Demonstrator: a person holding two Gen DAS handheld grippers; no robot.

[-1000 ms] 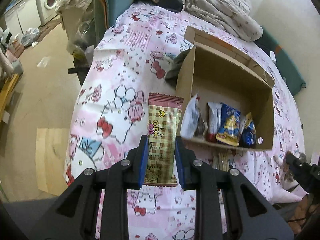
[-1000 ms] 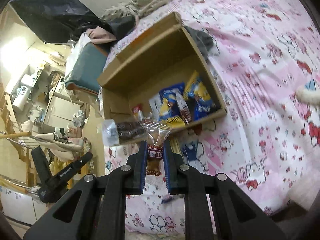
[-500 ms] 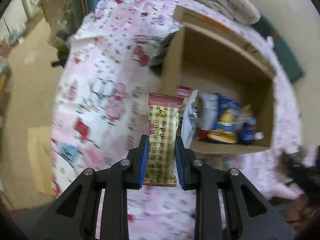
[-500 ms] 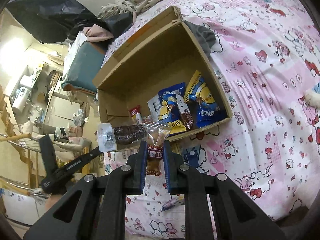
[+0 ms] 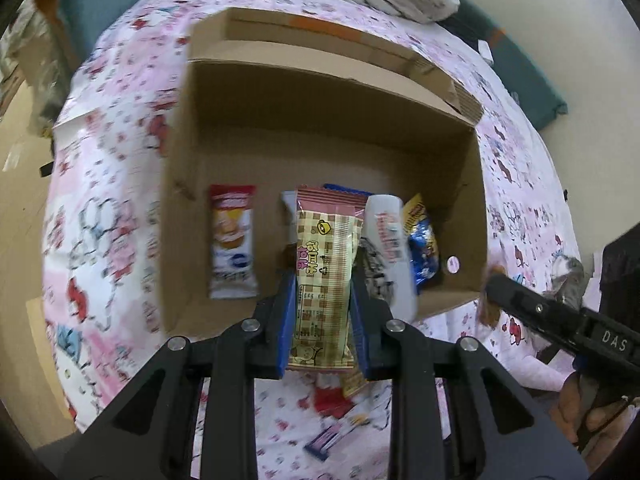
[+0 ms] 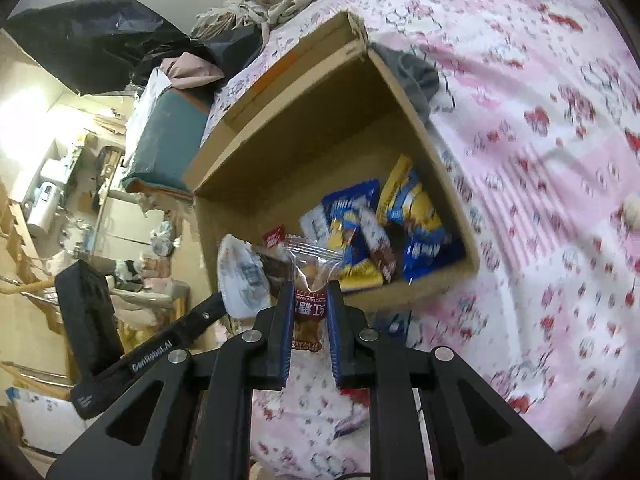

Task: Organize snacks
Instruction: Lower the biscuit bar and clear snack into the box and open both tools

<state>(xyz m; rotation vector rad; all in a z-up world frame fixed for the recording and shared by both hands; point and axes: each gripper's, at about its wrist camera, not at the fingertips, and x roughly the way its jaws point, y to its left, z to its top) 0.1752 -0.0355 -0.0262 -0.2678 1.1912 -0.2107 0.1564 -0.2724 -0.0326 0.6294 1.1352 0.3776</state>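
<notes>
Over the open brown cardboard box (image 5: 320, 120) now, with the left claw (image 5: 322, 282). Pinched tight between its two blue pads: a long tan checked snack bar with pink ends (image 5: 324, 256), pointing away, above the near half of the box. A second ago, out past the left wall of the box, above the pink cartoon-cat bed sheet (image 5: 116, 168). Now right above the box floor. Means almost time to let go.

Inside the box already: a red and white snack packet (image 5: 233, 240) lying flat near the left wall, and shiny blue and yellow snack bags (image 5: 422, 240) stacked by the right wall. Between them, a bare strip of floor, just under the held bar. Looks like a good spot to drop it.

Just beside the bar, toward the right wall of the box: a white packet with dark cookies inside (image 5: 386, 248). Hard to tell if pinched too or only leaning there.

At the near edge of the box, the right claw (image 6: 310, 296), closed narrow on a small clear wrapper with a brown cake inside (image 6: 309, 280). Not over the box yet, only at its near wall. Probably next in line after the bar.

Below the near wall, more little packets on the sheet, too blurry to name. So: job partly done, more snacks to go.
</notes>
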